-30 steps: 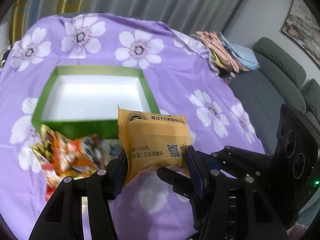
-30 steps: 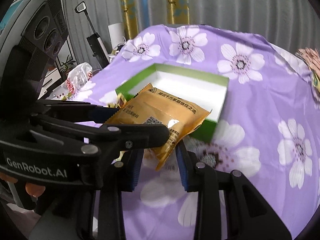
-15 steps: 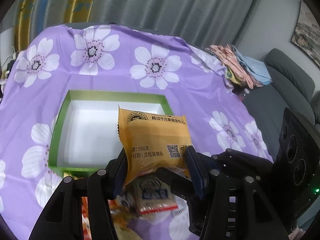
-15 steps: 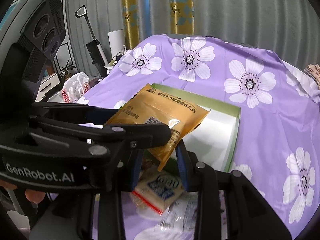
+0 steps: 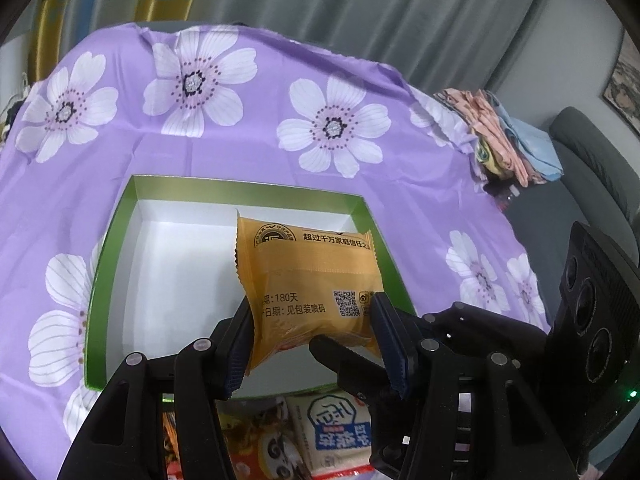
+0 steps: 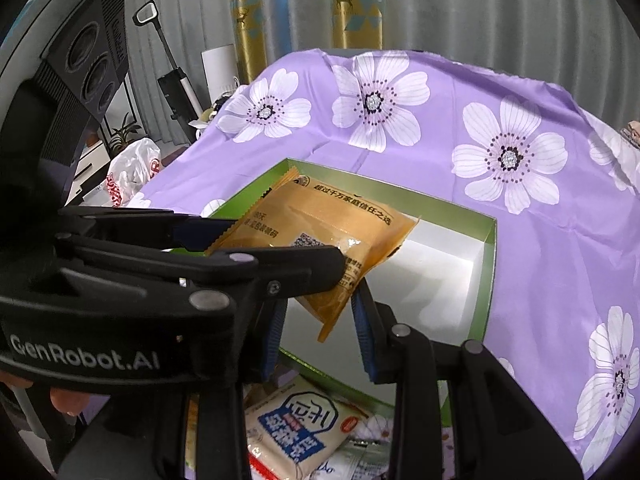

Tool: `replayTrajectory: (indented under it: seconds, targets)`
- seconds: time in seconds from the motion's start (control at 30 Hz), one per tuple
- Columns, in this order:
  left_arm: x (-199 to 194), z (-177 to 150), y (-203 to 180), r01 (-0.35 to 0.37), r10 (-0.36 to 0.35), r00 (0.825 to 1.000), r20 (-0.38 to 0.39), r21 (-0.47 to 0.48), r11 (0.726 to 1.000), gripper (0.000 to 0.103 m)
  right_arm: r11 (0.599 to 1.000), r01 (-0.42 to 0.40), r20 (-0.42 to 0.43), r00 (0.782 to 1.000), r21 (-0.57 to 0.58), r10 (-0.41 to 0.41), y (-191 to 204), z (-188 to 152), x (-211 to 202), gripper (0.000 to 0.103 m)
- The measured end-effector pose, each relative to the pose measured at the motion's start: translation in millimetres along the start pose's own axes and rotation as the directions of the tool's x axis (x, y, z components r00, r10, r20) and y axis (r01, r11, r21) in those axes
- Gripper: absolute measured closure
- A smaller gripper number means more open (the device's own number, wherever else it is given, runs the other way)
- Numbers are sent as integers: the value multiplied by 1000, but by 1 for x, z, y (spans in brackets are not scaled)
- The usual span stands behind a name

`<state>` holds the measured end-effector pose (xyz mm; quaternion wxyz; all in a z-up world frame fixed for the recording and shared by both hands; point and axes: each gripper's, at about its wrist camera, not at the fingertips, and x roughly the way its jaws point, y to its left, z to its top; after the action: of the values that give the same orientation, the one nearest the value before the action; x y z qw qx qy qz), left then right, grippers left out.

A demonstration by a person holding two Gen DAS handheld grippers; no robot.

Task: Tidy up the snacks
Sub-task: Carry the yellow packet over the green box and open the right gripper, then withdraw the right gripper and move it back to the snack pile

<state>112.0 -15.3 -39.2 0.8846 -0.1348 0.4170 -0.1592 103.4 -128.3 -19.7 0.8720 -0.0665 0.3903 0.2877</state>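
Note:
My left gripper (image 5: 312,340) is shut on an orange snack packet (image 5: 308,280) and holds it above the open green box with a white inside (image 5: 116,240). The right wrist view shows the same packet (image 6: 320,236) over the box (image 6: 490,264), gripped by the left gripper (image 6: 280,240), which crosses from the left. My right gripper (image 6: 320,328) is open, its blue pads either side of the packet's lower corner, not pressing it. A white and blue snack pack (image 6: 300,428) lies below the box's near edge; it also shows in the left wrist view (image 5: 340,432).
A purple cloth with white flowers (image 5: 320,128) covers the table. Several more snack packs (image 5: 256,452) lie at the near edge. Folded clothes (image 5: 504,140) sit at the far right corner, a grey sofa (image 5: 592,168) beyond. A white plastic bag (image 6: 132,172) lies left.
Both grippers moved forward over the box with the orange packet. The loose snacks slid down to the bottom of both views. The left grip is unchanged.

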Motion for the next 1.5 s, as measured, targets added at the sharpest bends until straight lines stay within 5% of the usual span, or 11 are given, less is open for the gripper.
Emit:
replayTrajectory:
  seconds: [0.33, 0.5, 0.7, 1.13, 1.27, 1.5]
  targets:
    - [12, 2, 7, 3, -4, 1000, -21, -17, 1000, 47, 1000, -2, -20, 1000, 21, 2, -4, 1, 11, 66]
    - [16, 4, 7, -28, 27, 999, -24, -26, 999, 45, 998, 27, -15, 1000, 50, -26, -6, -1, 13, 49]
    - [13, 2, 6, -71, 71, 997, -3, -11, 997, 20, 996, 81, 6, 997, 46, -81, -5, 0, 4, 36]
    - [-29, -11, 14, -149, 150, 988, 44, -32, 988, 18, 964, 261, 32, 964, 44, -263, 15, -4, -53, 23]
    - [-41, -17, 9, -157, 158, 986, 49, -26, 987, 18, 950, 312, 63, 948, 30, -313, 22, -4, -74, 11]
    - [-62, -26, 0, -162, 162, 985, 66, -13, 987, 18, 946, 323, 100, 941, 8, -322, 35, -7, -101, 8]
